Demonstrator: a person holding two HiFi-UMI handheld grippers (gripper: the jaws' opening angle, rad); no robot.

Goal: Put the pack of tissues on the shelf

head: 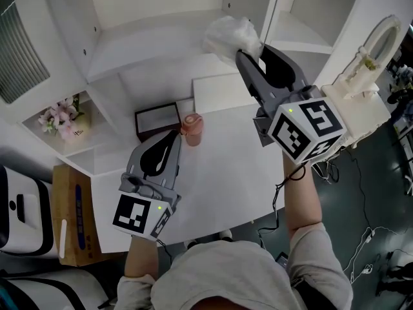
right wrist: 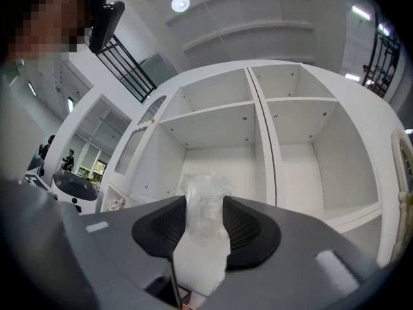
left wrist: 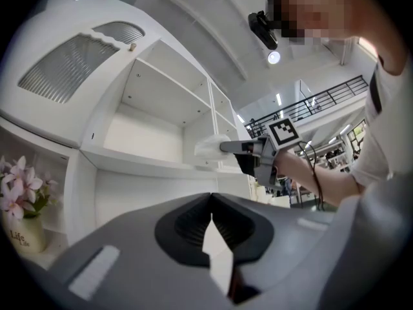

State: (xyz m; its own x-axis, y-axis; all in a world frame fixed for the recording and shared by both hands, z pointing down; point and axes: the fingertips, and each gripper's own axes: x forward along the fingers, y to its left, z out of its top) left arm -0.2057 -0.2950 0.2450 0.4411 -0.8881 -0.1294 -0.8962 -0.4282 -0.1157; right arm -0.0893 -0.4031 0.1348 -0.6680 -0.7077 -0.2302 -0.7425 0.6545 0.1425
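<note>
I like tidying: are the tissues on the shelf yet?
No, the right gripper holds the pack of tissues before the shelf.

table (head: 226, 173): white; pink cup (head: 191, 129) stands on it.
dark-rimmed box (head: 157, 119): on table, just left of cup.
shelf (head: 139, 57): beyond cup; flower vase (head: 64, 121) inside, well left of cup.

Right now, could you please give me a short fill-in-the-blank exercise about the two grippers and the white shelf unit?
Of the two grippers, the ___ one grips the clear-wrapped white pack of tissues. The left gripper, jaws together, holds ___. In a low compartment of the white shelf unit stand ___ flowers.
Missing words: right; nothing; pink.
</note>
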